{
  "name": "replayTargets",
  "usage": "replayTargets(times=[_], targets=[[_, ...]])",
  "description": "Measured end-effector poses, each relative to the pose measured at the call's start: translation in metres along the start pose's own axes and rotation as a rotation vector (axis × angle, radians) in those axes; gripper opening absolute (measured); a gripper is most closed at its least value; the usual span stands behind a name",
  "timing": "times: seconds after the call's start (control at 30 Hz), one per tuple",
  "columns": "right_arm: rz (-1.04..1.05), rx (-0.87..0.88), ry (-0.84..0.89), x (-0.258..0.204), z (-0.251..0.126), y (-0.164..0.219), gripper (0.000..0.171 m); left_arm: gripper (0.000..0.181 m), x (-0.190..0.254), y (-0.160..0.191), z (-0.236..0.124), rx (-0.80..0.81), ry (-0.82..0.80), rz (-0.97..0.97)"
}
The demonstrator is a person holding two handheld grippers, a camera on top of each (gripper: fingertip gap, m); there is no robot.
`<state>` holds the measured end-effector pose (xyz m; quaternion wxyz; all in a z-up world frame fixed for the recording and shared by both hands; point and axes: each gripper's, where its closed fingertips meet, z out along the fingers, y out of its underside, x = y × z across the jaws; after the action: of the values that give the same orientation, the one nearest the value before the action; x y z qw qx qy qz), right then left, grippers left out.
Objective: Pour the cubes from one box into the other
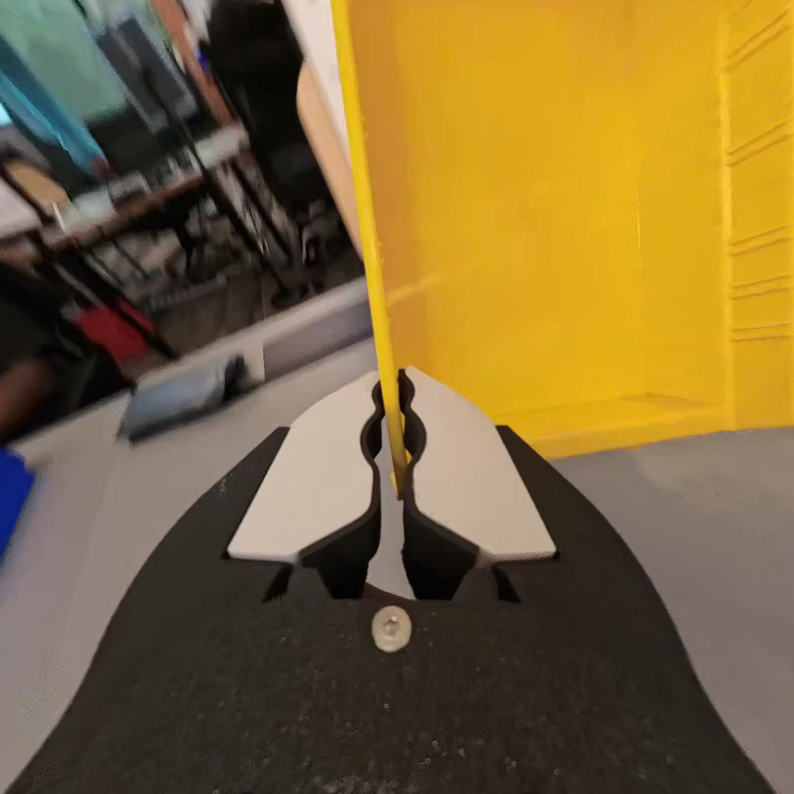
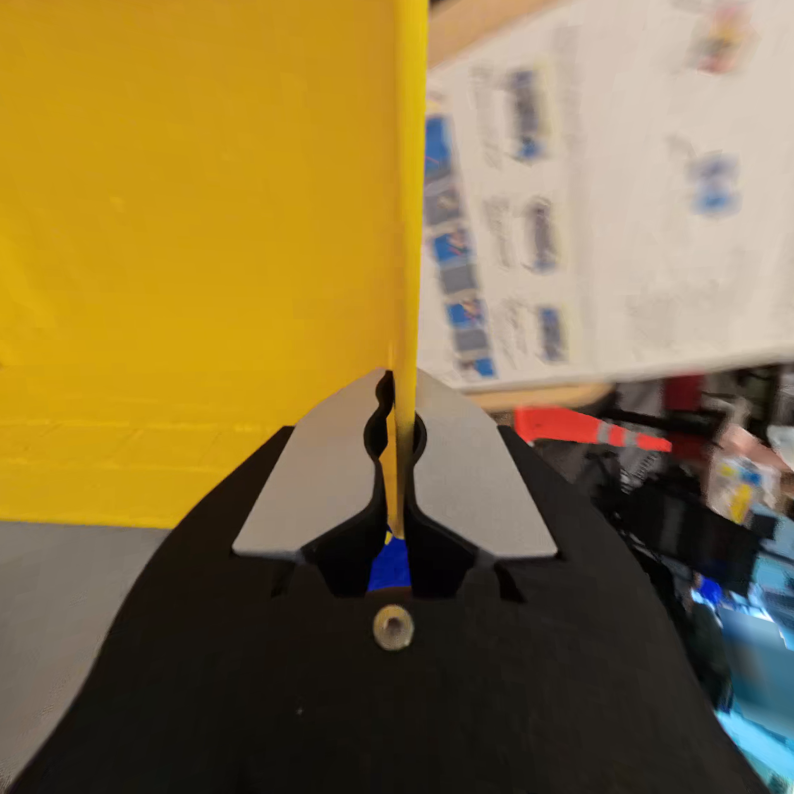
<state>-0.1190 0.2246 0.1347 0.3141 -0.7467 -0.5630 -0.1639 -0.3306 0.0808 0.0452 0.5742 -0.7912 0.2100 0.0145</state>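
A yellow box (image 1: 558, 215) is held between both grippers, tilted, and both views are blurred. My left gripper (image 1: 393, 378) is shut on the thin edge of its left wall; the box's inside shows to the right with no cubes in sight. My right gripper (image 2: 401, 378) is shut on the thin edge of the box's right wall, with the yellow box's side (image 2: 193, 215) filling the left of that view. A patch of the blue box (image 2: 391, 567) shows below, between the right fingers. A blue shape (image 1: 13, 494) lies at the far left of the left wrist view.
The grey table top (image 1: 687, 537) lies under the box. A dark grey flat object (image 1: 180, 399) rests on the table to the left. Beyond are desks with black legs, a white poster board (image 2: 623, 215) and an orange cone (image 2: 593, 429).
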Motion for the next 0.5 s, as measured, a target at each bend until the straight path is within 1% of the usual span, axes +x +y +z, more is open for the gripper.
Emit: replayTargets(times=[0.07,0.1,0.2,0.3,0.37,0.43,0.5], targets=[[-0.053,-0.053,-0.167,-0.041,0.052,-0.045,0.002,0.004,-0.03,0.05,-0.013,-0.121,0.021,-0.113],[-0.066,-0.072,-0.249,-0.061,0.076,-0.064,0.002,0.004,-0.042,0.074,-0.018,-0.185,0.026,-0.134],[-0.096,-0.174,-0.431,-0.112,0.145,-0.099,0.003,0.004,-0.066,0.128,-0.022,-0.317,0.038,-0.202],[-0.114,-0.263,-0.522,-0.146,0.196,-0.117,0.003,0.005,-0.077,0.165,-0.014,-0.419,0.052,-0.251],[-0.112,-0.273,-0.567,-0.159,0.222,-0.128,0.003,0.005,-0.086,0.183,-0.007,-0.443,0.048,-0.295],[-0.123,-0.282,-0.632,-0.171,0.242,-0.135,0.004,0.005,-0.091,0.196,-0.003,-0.45,0.076,-0.361],[-0.184,-0.277,-0.71,-0.184,0.255,-0.138,0.003,0.005,-0.096,0.208,-0.001,-0.461,0.093,-0.4]])
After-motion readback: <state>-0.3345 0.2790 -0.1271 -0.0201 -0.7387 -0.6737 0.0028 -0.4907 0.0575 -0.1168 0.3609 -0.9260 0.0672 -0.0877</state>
